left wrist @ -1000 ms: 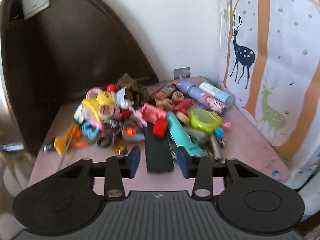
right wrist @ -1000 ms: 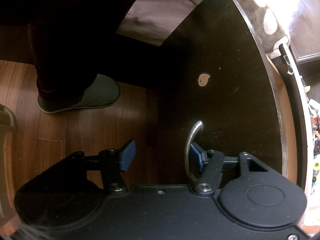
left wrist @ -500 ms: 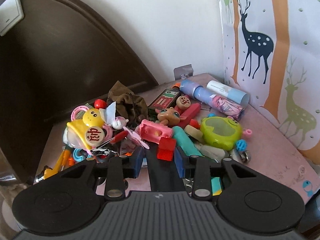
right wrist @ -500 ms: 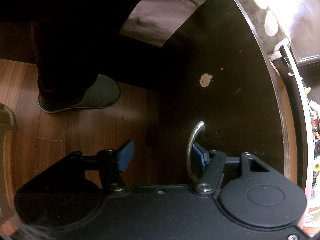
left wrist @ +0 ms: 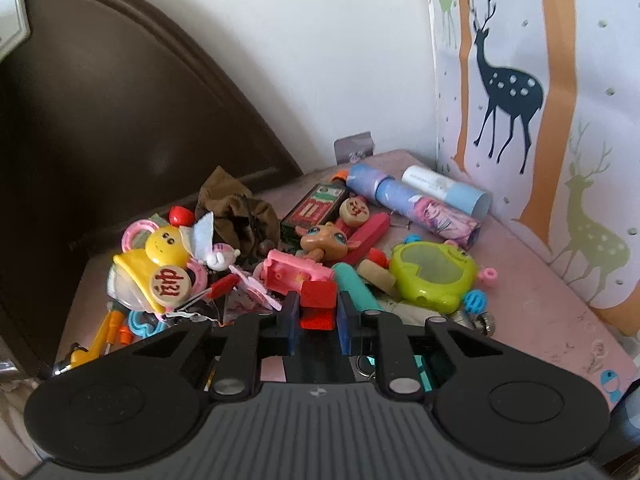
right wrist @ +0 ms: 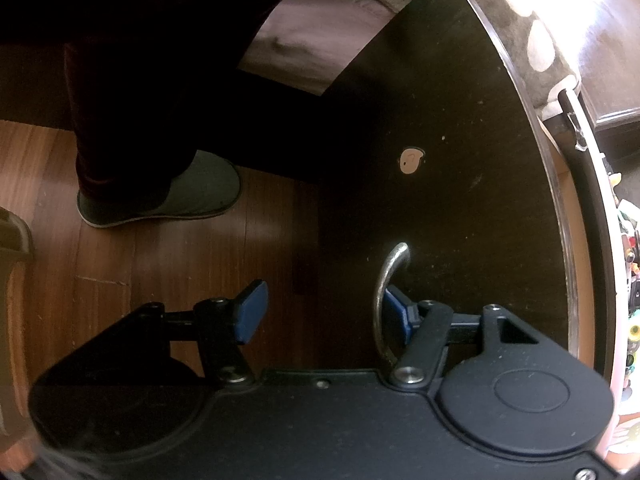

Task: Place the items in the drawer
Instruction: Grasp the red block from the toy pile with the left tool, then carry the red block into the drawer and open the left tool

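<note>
Toy heap [left wrist: 280,248] crowded ahead; bare pink tabletop [left wrist: 532,280] rightward.

Daylit left view; dim, shadowed right.

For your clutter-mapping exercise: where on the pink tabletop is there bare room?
Bare tabletop runs between the green toy and the deer curtain, and left of the yellow rattle. The middle is crowded.

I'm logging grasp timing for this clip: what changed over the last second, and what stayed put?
The left gripper moved forward into the toy pile and narrowed its jaws around the black bar under the red block. The right gripper stayed open, one finger hooked behind the drawer handle.
</note>
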The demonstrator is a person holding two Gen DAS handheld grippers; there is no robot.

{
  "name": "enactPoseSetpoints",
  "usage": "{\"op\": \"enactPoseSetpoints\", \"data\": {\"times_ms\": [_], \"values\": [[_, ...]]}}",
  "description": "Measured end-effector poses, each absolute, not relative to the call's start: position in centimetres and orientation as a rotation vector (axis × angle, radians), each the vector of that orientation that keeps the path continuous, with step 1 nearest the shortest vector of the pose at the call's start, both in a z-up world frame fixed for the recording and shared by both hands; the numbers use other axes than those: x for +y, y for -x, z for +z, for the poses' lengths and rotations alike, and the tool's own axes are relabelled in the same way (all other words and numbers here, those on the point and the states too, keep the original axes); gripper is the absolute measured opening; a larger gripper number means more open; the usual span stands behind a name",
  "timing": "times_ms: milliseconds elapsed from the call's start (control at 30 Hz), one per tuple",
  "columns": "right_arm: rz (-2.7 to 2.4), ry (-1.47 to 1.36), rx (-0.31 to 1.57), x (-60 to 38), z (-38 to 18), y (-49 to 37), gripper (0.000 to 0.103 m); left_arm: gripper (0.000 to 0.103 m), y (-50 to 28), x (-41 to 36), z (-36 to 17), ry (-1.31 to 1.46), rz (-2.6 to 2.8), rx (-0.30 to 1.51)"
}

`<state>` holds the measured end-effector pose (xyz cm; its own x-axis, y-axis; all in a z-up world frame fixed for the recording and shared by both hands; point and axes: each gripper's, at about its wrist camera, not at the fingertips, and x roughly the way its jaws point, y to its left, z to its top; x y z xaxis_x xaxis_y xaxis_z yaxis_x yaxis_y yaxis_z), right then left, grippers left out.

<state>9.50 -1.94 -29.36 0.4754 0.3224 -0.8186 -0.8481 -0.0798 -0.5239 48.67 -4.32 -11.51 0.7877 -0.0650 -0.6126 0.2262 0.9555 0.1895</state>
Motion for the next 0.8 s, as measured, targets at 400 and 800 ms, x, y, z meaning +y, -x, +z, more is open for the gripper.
{"op": "enactPoseSetpoints", "data": {"times_ms": [400, 800], "values": [[1.035, 1.268, 0.553, -1.9, -28.7, -10.0, 0.056, 0.018, -41.4, -3.7, -8.7, -0.215, -0.191, 0.652], [1.029, 1.266, 0.557, -1.7, -28.8, -10.1, 0.056, 0.018, -34.1, -2.3, -10.2, -0.212, -0.163, 0.81]]}}
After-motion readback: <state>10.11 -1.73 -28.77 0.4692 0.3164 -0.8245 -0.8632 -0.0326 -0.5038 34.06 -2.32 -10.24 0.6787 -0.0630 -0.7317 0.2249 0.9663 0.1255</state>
